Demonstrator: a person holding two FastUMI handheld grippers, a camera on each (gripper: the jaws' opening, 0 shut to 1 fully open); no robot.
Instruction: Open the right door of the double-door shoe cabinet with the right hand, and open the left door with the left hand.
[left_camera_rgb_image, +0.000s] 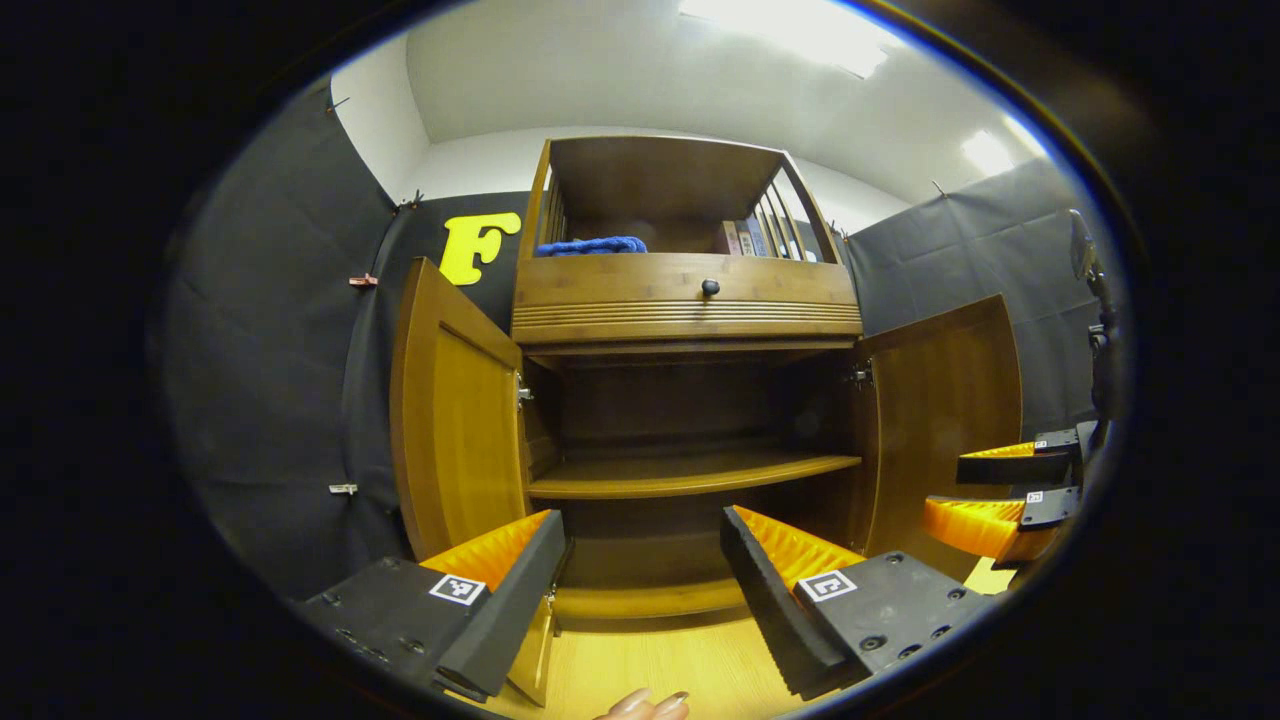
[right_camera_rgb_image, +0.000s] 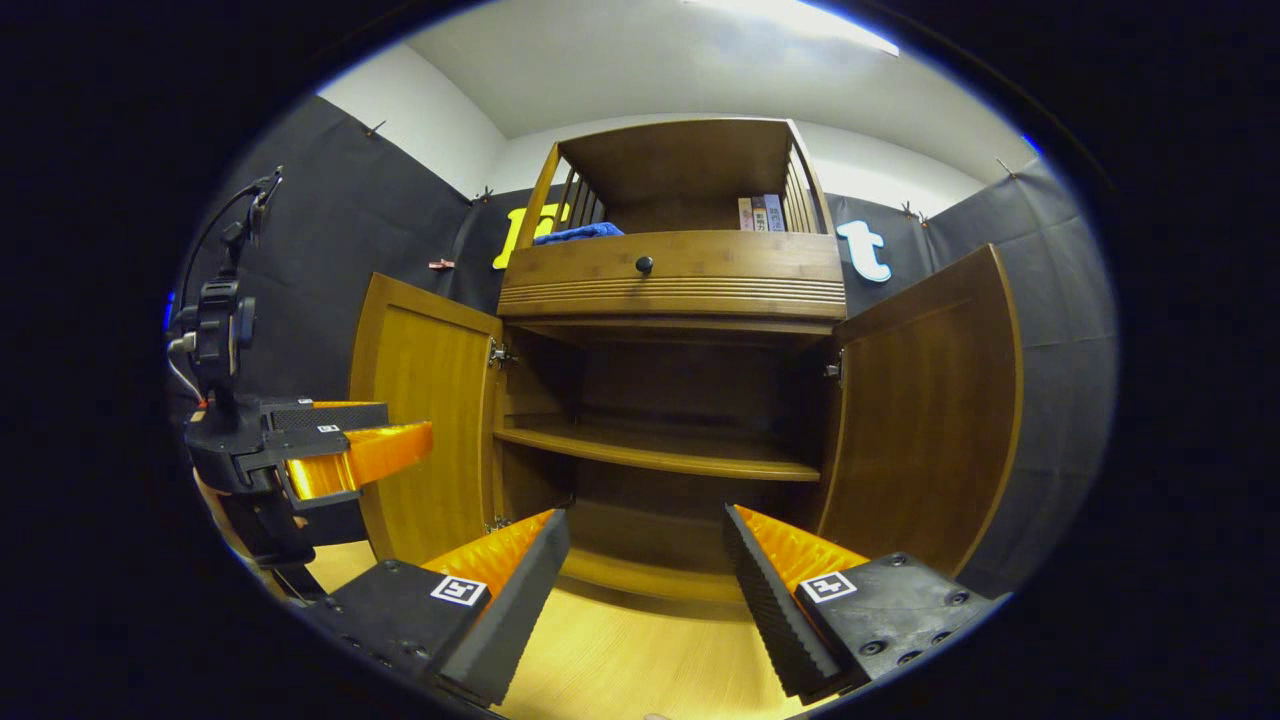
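Both cabinet doors open, both grippers spread and holding nothing.

Cabinet sits dead ahead on a wood floor. Left door and right door are swung wide, shelf exposed inside. Left gripper has fingers apart, nothing between them; its near finger sits just in front of the left door's lower edge. Right gripper is also spread, clear of both doors. Above: drawer with a dark knob, blue cloth and books on the top shelf.
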